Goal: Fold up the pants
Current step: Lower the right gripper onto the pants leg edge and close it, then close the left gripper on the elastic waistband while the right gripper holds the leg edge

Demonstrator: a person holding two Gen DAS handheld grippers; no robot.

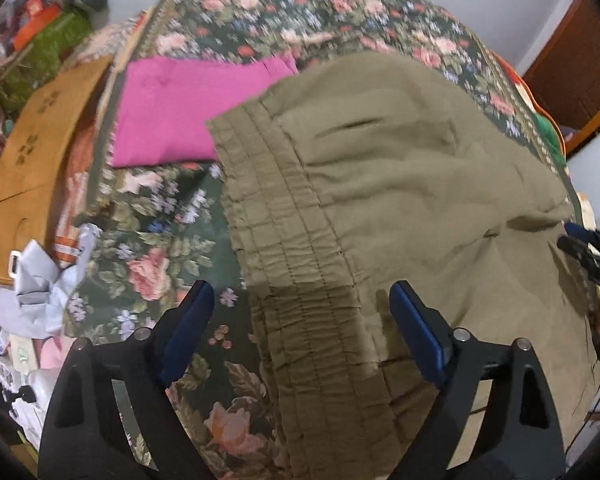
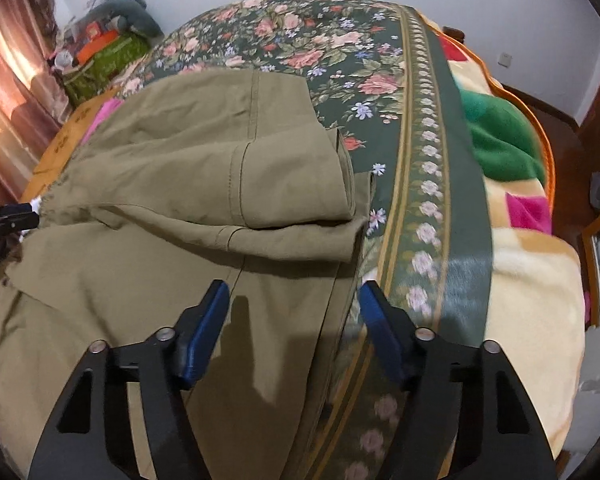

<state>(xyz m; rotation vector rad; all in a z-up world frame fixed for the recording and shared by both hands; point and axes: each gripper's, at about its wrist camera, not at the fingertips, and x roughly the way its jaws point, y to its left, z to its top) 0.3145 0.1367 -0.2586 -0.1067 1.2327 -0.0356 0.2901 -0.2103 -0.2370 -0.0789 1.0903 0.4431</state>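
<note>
Bedroom, white walls; bed (image 2: 428, 128) spread with a dark green floral quilt serves as the work surface.

Olive pants (image 2: 188, 184) lie across the quilt, already partly folded. Right wrist view: the leg ends are doubled back over the lower layer, hems near the quilt's patterned border. Left wrist view: the gathered elastic waistband (image 1: 296, 272) runs toward the camera, fabric flat behind it with a few soft wrinkles.

Left gripper (image 1: 302, 304) hovers over the waistband, fingers spread wide, holding nothing. Right gripper (image 2: 294, 304) hovers over the leg end's side edge, fingers also wide and empty.

Judgement: at least one fold is in; the bundle looks loose and uneven, so one more fold and some squaring up likely remain.

Beyond: a folded magenta cloth (image 1: 172, 112) just past the waistband, a cardboard box (image 1: 32, 168) at the bedside, a multicoloured fleece blanket (image 2: 520, 200) on the far edge.
</note>
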